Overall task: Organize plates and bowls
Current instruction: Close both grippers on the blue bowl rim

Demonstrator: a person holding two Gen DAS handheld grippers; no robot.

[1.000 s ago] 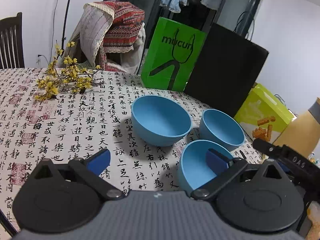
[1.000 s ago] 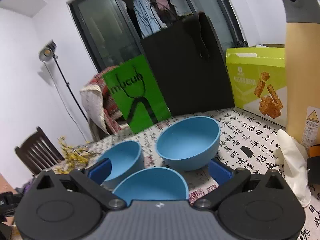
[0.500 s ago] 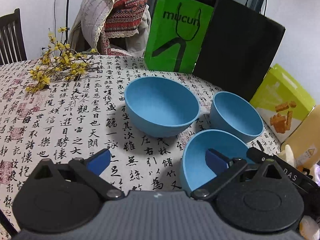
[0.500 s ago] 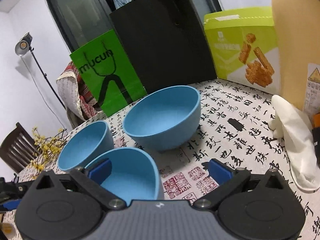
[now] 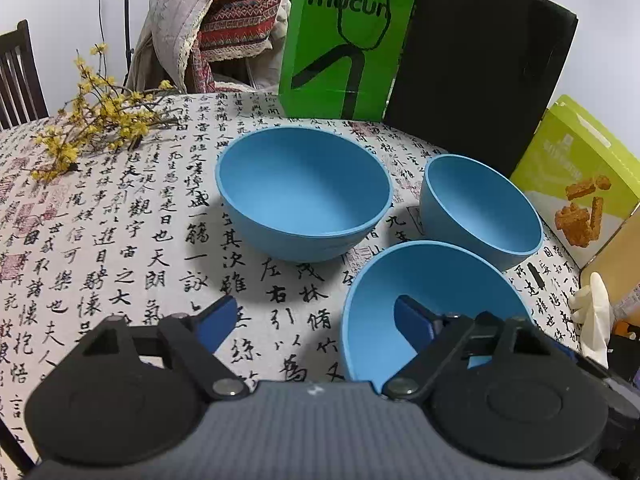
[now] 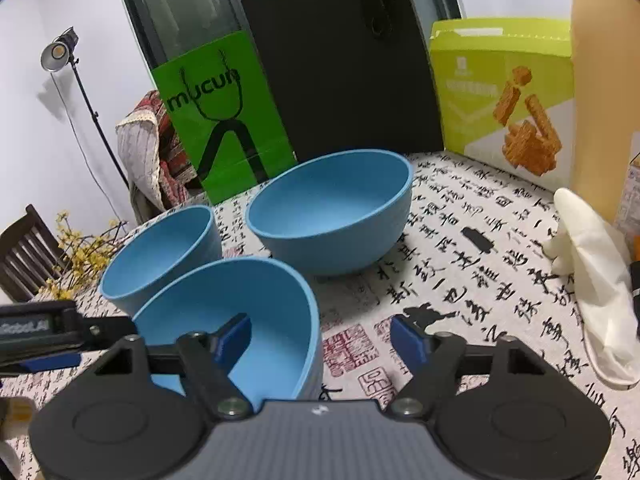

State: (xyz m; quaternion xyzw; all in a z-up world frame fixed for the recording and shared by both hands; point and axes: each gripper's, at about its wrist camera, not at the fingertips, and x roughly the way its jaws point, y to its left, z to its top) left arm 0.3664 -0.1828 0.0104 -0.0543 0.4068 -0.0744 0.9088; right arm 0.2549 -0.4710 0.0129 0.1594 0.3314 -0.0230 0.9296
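**Inspector A:** State of the left claw?

**Inspector B:** Spread apart, gripping nothing. Its right finger sits inside the nearest blue bowl; its left finger hangs over the bare tabletop. Whether the finger touches the bowl's wall, I cannot tell.

**Inspector A:** And the right claw?

**Inspector B:** Also spread apart, empty. Its left finger is inside the same nearest bowl, and its right finger is outside, over the printed cloth. That bowl is tilted, its opening turned toward the cameras.

**Inspector A:** The remaining bowls?

**Inspector B:** Two more, both upright on the tabletop. The wide blue bowl stands mid-table, apart from the nearest one. The deeper small blue bowl stands just beside the nearest bowl; contact cannot be confirmed.

**Inspector A:** Surroundings?

**Inspector B:** A calligraphy-print cloth covers the tabletop. Behind the bowls stand a green paper bag and a black bag. A yellow-green snack box stands at the right, and a white rubber glove lies near it. Yellow-flowered twigs lie at the far left, and a patterned blanket is draped beyond the table edge.
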